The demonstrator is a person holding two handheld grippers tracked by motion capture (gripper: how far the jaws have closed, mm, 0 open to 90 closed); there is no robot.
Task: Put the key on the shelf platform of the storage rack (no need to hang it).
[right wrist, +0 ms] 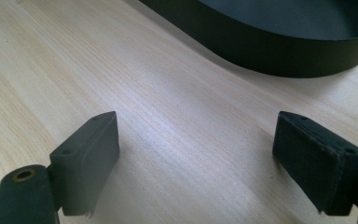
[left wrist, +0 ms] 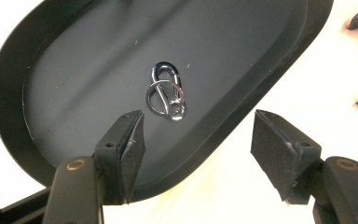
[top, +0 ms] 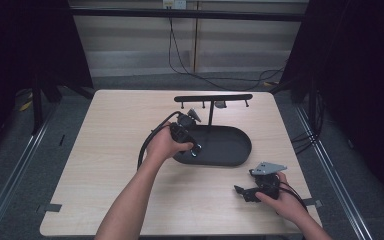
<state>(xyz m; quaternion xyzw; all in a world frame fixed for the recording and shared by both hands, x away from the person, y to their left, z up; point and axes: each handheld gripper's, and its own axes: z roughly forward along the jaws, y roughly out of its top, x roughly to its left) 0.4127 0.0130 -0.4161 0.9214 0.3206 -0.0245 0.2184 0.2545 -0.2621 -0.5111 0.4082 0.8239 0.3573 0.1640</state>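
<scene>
2 hand-held grippers at a wood table (top: 105, 165), one over a black tray (top: 232, 152), one low beside it.

the table carries the oval tray, its long axis left-right in the high view, with a t-shaped rack (top: 213, 98) standing from its far side. the left forearm reaches forward and holds the left gripper (left wrist: 198, 140) over the tray's near-left end, jaws wide apart and empty. the right hand (top: 289, 204) rests near the table's near-right corner, well apart from the tray, its right gripper (right wrist: 196, 154) pointing left, jaws wide and empty above bare wood. a small silver clip (left wrist: 167, 91) with rings lies flat on the tray floor, just beyond the left jaws, long axis running roughly away from them.
</scene>
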